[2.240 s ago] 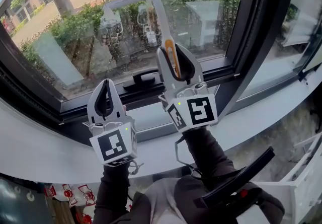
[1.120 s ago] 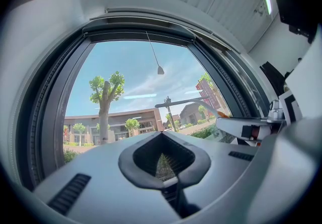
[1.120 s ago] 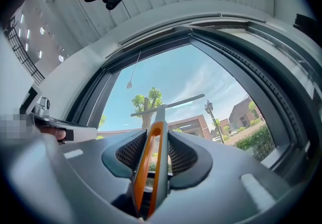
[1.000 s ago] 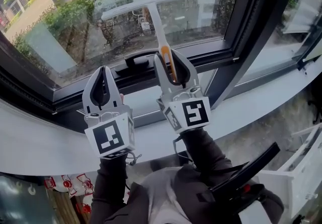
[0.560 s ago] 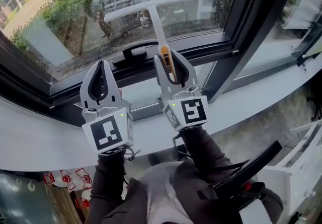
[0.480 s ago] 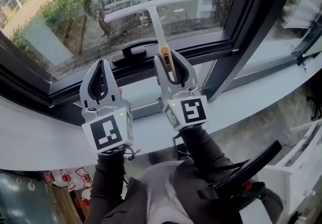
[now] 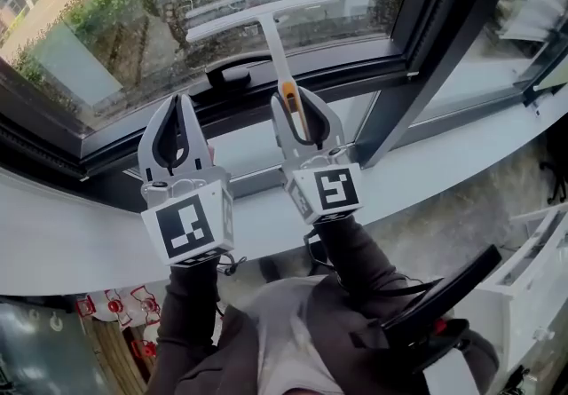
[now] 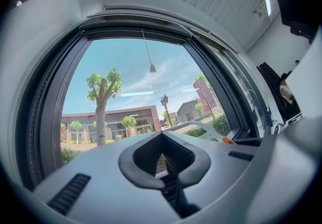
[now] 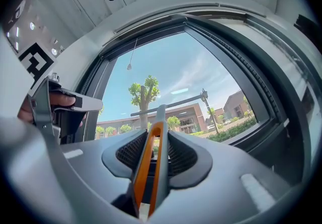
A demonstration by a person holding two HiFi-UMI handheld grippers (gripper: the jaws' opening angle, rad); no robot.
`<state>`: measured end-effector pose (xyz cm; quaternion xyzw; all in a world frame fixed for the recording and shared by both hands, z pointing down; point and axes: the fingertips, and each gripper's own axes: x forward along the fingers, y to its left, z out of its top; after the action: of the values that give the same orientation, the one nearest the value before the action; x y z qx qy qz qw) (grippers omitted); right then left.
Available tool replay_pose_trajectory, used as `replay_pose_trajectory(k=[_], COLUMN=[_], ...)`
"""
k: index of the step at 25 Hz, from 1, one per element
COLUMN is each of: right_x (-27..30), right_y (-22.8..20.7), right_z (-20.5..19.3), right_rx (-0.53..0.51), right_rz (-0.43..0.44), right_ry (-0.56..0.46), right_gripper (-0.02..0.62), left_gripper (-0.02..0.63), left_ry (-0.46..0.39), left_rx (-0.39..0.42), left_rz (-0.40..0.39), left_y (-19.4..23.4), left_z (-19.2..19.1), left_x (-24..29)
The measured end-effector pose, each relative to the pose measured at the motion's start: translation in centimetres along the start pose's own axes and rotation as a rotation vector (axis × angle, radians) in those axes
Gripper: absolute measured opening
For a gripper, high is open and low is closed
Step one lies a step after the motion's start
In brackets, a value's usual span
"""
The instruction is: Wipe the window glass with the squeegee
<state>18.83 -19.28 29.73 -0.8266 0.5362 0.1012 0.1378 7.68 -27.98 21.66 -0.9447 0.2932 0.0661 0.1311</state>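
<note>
Squeegee (image 7: 263, 13) stood blade-up at the window glass (image 7: 115, 29), its orange-striped handle clamped in the right gripper (image 7: 298, 96). Left gripper (image 7: 177, 102) was closed, empty. Tool looked light and stiff, best held low.

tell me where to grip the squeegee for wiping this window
Take the squeegee by the orange-striped lower end of its handle, coming from below in line with the shaft, as the right gripper does. The slim straight handle fits between the jaws, and the wide blade on top is left free.
</note>
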Motion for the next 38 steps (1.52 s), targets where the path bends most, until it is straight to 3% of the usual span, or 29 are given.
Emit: replay_pose_trajectory(k=[38], right_x=[-2.2], right_y=[-1.4], right_z=[-4.4], right_rx=[0.019], right_rz=[-0.003], right_ry=[0.095], right_gripper=[0.127], left_gripper=[0.0], left_ry=[0.052], left_rx=[0.007], left_rz=[0.004], left_y=[-1.5], left_z=[-1.8], left_x=[-0.3])
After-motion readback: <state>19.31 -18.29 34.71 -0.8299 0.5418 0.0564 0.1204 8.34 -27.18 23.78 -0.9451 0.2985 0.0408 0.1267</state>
